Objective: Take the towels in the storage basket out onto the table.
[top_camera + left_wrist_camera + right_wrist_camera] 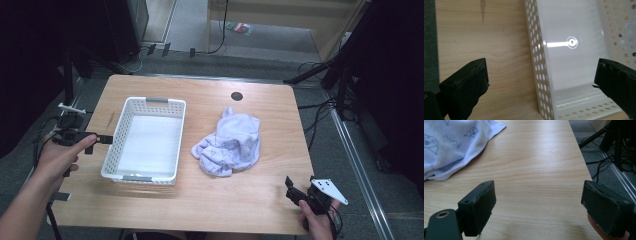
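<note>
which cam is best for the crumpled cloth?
High view: the whole cloth shows, crumpled on the table right of the white basket. The right gripper view catches one printed, hemmed edge at top left. The left gripper view looks at the basket wall.

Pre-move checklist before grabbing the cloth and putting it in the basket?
1. Right gripper open: ok, jaws wide apart, nothing between them.
2. Left gripper open: ok, jaws spread across the basket's near wall.
3. Basket empty: ok, bare white floor.
4. Cloth reachable: ok, crumpled on the table right of the basket, apart from it, nothing on top.
5. Path from right gripper to cloth free: ok, bare wood between them.
6. Left gripper touching basket: cannot tell, close to the wall.
</note>
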The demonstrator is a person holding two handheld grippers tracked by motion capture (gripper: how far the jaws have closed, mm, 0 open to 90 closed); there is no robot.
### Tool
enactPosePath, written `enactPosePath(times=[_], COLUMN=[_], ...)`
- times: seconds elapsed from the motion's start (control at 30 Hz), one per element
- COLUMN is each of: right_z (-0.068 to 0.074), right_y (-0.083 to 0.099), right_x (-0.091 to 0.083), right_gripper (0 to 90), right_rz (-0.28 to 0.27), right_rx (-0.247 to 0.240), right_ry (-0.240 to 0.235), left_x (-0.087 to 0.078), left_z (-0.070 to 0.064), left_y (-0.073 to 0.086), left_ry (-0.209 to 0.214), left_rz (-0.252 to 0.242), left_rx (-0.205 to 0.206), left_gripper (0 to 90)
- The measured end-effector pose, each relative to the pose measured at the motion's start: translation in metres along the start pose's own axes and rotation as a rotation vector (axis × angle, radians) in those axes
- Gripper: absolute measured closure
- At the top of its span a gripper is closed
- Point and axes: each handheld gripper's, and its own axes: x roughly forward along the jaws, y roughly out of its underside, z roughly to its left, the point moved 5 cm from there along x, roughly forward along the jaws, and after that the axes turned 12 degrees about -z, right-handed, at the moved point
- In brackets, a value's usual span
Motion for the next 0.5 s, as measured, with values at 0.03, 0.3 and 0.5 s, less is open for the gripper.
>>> enactPosePath(times=[0.03,0.3,0.5], right_z=[-0.001,-0.001,-0.002], right_y=[0.000,0.000,0.000], right_x=[0.000,0.000,0.000], right_gripper=[12.7,12.7,12.7], right_rz=[0.002,0.001,-0.003], right_rx=[0.002,0.010,0.017], right_ry=[0.004,0.013,0.022], left_x=[-0.002,-0.016,-0.030], left_z=[0.001,0.011,0.021], left_y=[0.003,0.039,0.069], left_ry=[0.000,0.049,0.065], left_rz=[-0.014,-0.171,-0.340], left_rx=[-0.002,-0.055,-0.046], left_gripper=[0.0,0.0,0.0])
